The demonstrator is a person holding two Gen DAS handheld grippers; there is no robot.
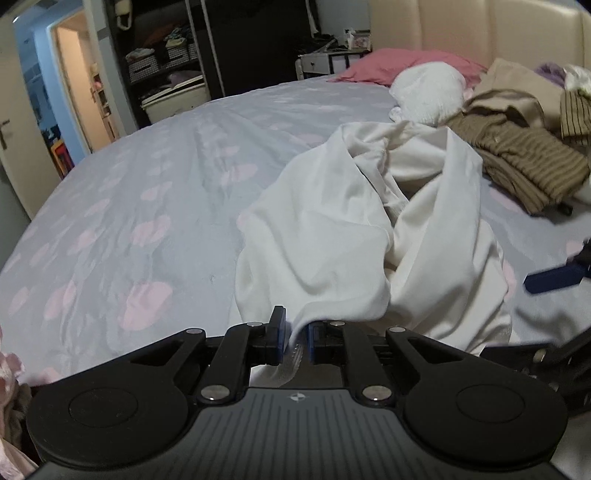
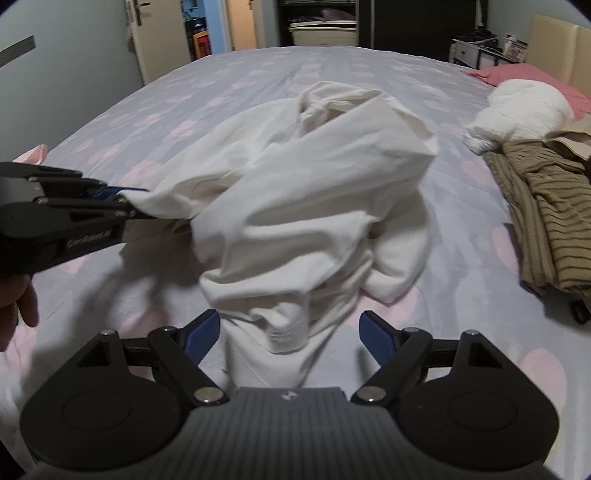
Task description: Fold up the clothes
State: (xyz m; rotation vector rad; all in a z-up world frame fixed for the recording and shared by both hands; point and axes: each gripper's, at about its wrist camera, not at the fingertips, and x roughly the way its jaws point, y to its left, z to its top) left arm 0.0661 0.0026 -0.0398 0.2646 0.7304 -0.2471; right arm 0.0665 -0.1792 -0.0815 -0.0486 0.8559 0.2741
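1. Beyond both tongs, past the far edge of the bed, a dark open wardrobe point(image 1: 166, 62) holds patterned storage baskets point(image 1: 177, 53) with folded fabric on top; a pale plastic bin point(image 2: 323, 31) sits below them, and what it holds cannot be made out.
2. One white garment point(image 2: 306, 206) lies crumpled on the lilac bedsheet point(image 1: 129, 192) with pink blotches, directly ahead of both tongs.
3. The left gripper point(image 1: 295, 334) has its blue pads pressed together on a hem of the white garment, pinching the cloth; no earlier view shows how it got there. In the right wrist view it enters from the left edge with the fabric pulled taut toward it, and part of a hand point(image 2: 18, 310) shows beneath it.
4. The right gripper point(image 2: 291, 332) stands spread wide, its two blue pads on either side of the garment's near fold without touching it.
5. To the right of the right gripper lies one heap of brown striped clothing point(image 2: 546, 214); how many pieces make it up cannot be told.
6. Beyond that heap sit one white knitted bundle point(image 2: 524, 107) and one pink pillow point(image 1: 402, 64), the pillow partly hidden by the bundle.
7. A beige garment point(image 1: 513, 88) and a purple scrap beside it are cut off at the frame's right edge.
8. A small dark object point(image 2: 580, 310) beside the striped heap is too small to identify.
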